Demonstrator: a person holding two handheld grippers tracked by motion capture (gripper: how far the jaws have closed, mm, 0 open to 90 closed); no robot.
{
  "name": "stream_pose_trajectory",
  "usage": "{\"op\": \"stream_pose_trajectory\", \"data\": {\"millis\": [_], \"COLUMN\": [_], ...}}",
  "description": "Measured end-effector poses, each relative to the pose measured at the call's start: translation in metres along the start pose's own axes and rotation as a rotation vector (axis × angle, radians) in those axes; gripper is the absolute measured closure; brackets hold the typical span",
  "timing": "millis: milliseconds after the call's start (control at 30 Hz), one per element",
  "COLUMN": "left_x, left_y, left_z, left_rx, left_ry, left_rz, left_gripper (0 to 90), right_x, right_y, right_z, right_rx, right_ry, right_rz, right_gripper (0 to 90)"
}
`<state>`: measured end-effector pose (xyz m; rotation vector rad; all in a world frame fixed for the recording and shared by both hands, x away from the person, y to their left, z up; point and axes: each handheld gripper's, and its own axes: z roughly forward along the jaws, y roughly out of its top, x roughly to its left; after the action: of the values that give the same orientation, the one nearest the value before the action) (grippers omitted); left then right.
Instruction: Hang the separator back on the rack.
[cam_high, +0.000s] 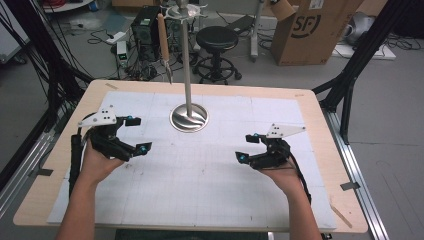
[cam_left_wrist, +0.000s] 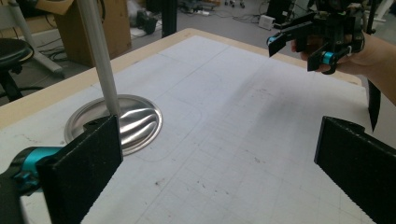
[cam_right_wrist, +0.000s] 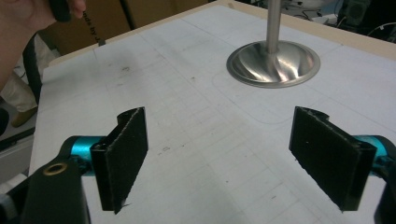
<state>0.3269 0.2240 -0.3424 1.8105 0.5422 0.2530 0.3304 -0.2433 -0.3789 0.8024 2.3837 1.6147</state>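
White gridded paper covers the wooden desk (cam_high: 320, 130). At the back middle stands a shiny metal stand (cam_high: 189, 118) with a tall pole. The left tongs (cam_high: 138, 135) and right tongs (cam_high: 248, 148) hover nearer the person, one on each side of the stand. Both are spread apart, holding nothing.

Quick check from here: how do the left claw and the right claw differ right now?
The left claw sits farther up the table, nearer the stand's base; the right claw sits lower, nearer the person. The left claw's grey plate is beside the left mat edge; the right claw's plate points toward the right edge. Both are open, hold nothing, and point inward over the white mat.
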Motion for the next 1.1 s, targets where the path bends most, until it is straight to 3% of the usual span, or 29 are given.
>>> {"op": "stream_pose_trajectory", "data": {"millis": [133,333,1100], "left_x": [0.003,-0.002,0.0], "left_y": [-0.012,-0.023,-0.027], "left_z": [0.005,0.011,0.011], "left_rx": [0.02,0.04,0.048], "left_ry": [-0.004,0.002,0.008], "left_rz": [-0.024,-0.01,-0.031], "left_gripper": [1.6,1.6,1.6], "right_x": [-0.002,-0.005,-0.002], "right_y": [-0.004,-0.005,-0.005], "right_z": [-0.001,-0.001,0.003], "right_rx": [0.004,-0.005,0.026], "right_ry": [-0.009,-0.003,-0.003], "right_rz": [0.009,0.018,0.0], "right_gripper": [17.2,16.8,16.8]}}
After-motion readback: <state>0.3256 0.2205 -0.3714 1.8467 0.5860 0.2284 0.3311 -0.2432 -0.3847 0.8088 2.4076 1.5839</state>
